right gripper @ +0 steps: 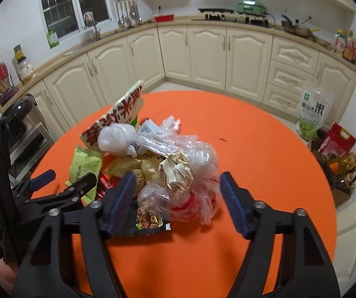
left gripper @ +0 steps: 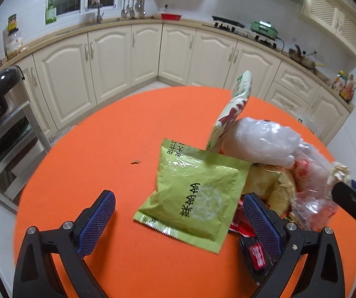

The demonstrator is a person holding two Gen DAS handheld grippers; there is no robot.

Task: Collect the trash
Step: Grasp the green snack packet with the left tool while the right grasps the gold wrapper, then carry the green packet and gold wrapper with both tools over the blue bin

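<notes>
A: Left side first. Material notes?

B: Left hand-held gripper (left gripper: 179,219) spread wide, blue cross-hatched pads (left gripper: 97,221) on black plastic arms, nothing between them but air. A flat, crinkled green foil packet (left gripper: 197,198) lies on the table just ahead of it, serrated edges, dark printed characters.

A: Surface?

B: Round table (left gripper: 98,154), smooth orange top, one small crumb (left gripper: 136,162) left of the packet. Cream panelled cabinets (left gripper: 108,57) curve round the room; white tiled wall and a window above.

A: Moving right, the trash itself?

B: Heaped in one pile at the table's middle. A stiff printed carton (right gripper: 118,118) leans upright at the back; a knotted white plastic bag (right gripper: 117,139) rests against it. A clear, wrinkled plastic bag (right gripper: 190,171) sits in front, holding a crumpled paper wad (right gripper: 176,171). A dark snack wrapper (right gripper: 148,223) lies flat underneath.

A: Right tool?

B: Right hand-held gripper (right gripper: 178,198) spread, straddling the clear bag, pads not touching it.
</notes>
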